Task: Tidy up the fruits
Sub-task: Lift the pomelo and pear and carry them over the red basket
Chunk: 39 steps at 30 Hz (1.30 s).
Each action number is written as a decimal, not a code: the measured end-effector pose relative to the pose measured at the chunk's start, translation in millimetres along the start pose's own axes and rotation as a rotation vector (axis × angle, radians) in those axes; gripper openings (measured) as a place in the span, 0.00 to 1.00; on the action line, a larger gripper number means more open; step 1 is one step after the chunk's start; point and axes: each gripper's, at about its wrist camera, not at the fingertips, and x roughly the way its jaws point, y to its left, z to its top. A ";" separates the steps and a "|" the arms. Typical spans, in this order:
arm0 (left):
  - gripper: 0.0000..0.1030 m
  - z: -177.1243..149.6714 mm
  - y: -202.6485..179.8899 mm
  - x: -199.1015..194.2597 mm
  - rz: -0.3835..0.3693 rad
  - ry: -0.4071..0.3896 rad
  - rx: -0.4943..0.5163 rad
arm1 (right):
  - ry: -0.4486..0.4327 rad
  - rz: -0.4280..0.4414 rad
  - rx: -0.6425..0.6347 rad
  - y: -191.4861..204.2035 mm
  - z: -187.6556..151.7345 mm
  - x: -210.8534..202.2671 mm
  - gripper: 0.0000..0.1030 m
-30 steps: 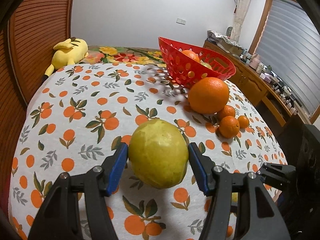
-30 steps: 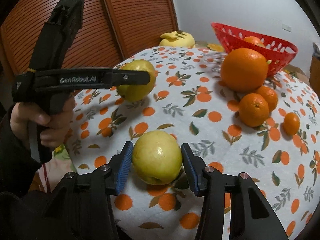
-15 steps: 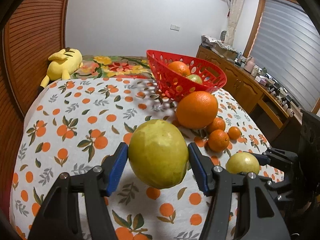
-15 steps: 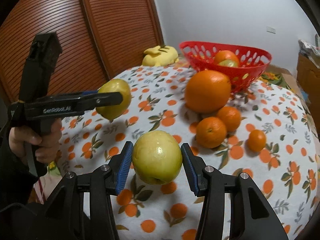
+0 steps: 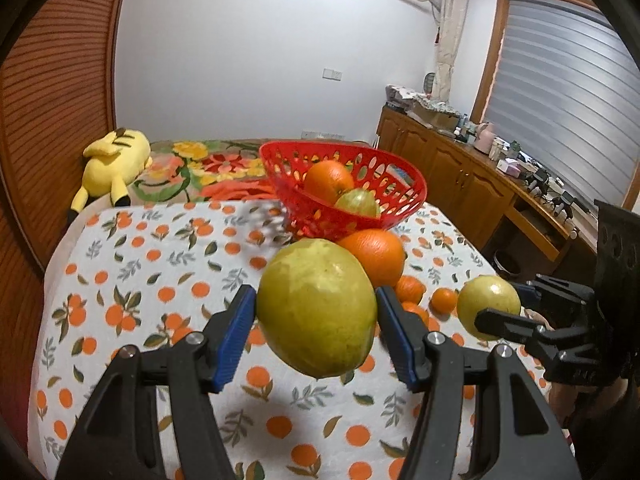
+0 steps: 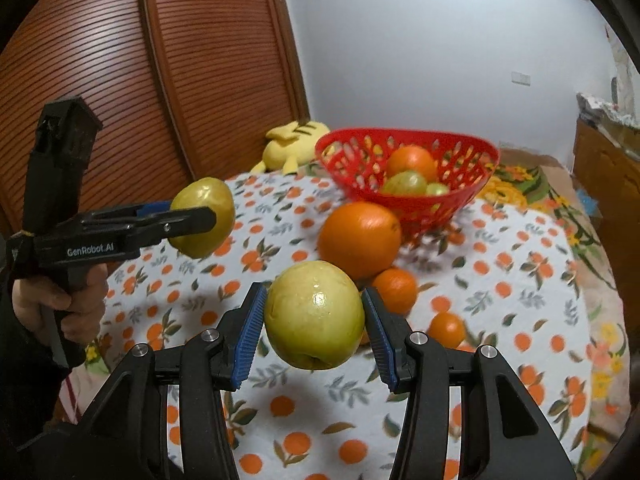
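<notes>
My left gripper [image 5: 316, 320] is shut on a large yellow-green fruit [image 5: 316, 306] and holds it above the table; it also shows in the right wrist view [image 6: 202, 216]. My right gripper [image 6: 314, 326] is shut on a yellow-green apple [image 6: 314, 314], also lifted; the apple shows in the left wrist view [image 5: 488, 306]. A red basket [image 5: 344, 184] at the table's far side holds an orange [image 5: 328, 180] and green fruit [image 5: 358, 204]. A big orange [image 6: 360, 240] and small oranges [image 6: 394, 290] lie in front of the basket.
The table has a white cloth with an orange print [image 5: 160, 280]. A yellow plush toy [image 5: 114, 168] lies beyond its far left corner. Wooden slatted doors [image 6: 180, 80] stand to the left, and a cluttered wooden counter [image 5: 480, 160] to the right.
Both grippers have risen from the table with their fruit and come closer to the red basket. Both stay shut on their fruit.
</notes>
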 end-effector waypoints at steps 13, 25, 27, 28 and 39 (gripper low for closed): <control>0.58 28.4 -20.1 0.3 -0.017 -0.041 0.055 | -0.059 -0.037 -0.019 -19.7 35.8 -15.0 0.48; 0.58 51.8 -27.7 20.5 -0.027 -0.049 0.082 | -0.068 -0.056 -0.041 -37.7 63.0 -2.8 0.48; 0.58 56.9 -27.9 28.4 -0.028 -0.047 0.086 | -0.063 -0.059 -0.049 -42.3 68.4 3.2 0.48; 0.58 59.0 -28.2 30.9 -0.028 -0.046 0.087 | -0.061 -0.061 -0.051 -44.4 70.7 5.8 0.48; 0.58 87.6 -26.3 80.2 -0.025 -0.018 0.102 | -0.025 -0.063 -0.047 -81.1 89.0 47.4 0.48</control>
